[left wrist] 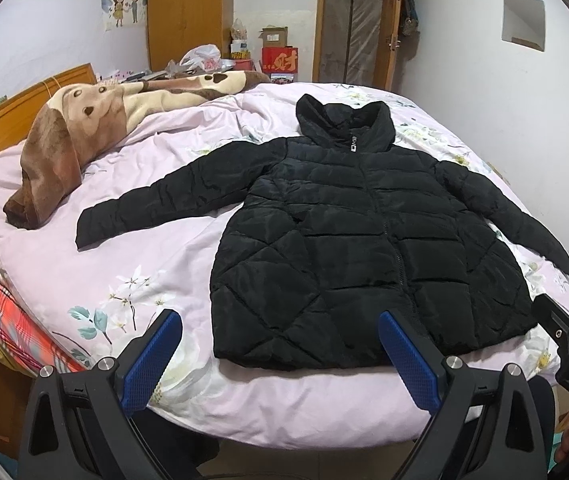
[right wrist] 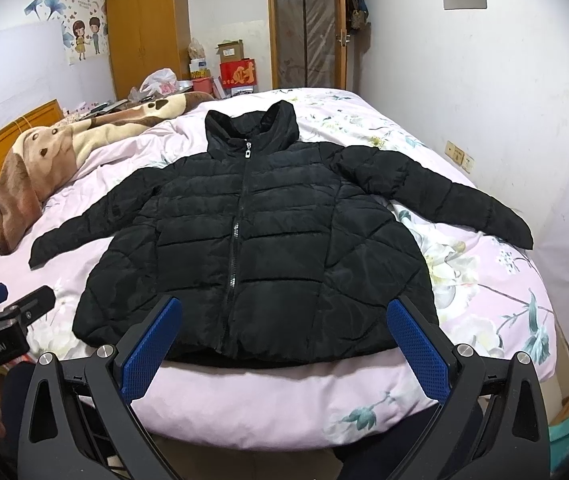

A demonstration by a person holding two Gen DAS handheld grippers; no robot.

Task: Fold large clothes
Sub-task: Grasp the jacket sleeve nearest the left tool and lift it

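1. A black quilted puffer jacket with a hood (left wrist: pixel 364 232) lies face up and zipped on a bed covered by a pale pink floral quilt (left wrist: pixel 156 264). Its hem is nearest the foot of the bed and its hood points towards the far end.
2. Both sleeves are spread outwards, away from the body. This flat, opened layout looks like the starting pose for folding, with no fold made yet.
3. The left gripper (left wrist: pixel 280 356) hovers above the near bed edge, over the jacket's left hem corner. Its blue-padded jaws stand wide apart and hold nothing.
4. The right gripper (right wrist: pixel 284 344) hovers above the hem towards the jacket's right side. Its jaws are likewise wide apart and empty. Neither gripper touches the cloth.
5. Edges: the hem runs close to the bed's near edge. The right sleeve cuff (right wrist: pixel 520 232) lies near the bed's right side, with a white wall beyond it.
6. Open room: bare quilt surrounds the left sleeve (left wrist: pixel 140 208). There seems to be space to swing either sleeve inward across the jacket's chest.
7. A brown and cream plush blanket printed with a cartoon dog (left wrist: pixel 68 140) is bunched at the far left. It sits well apart from the jacket, so it likely will not obstruct folding.
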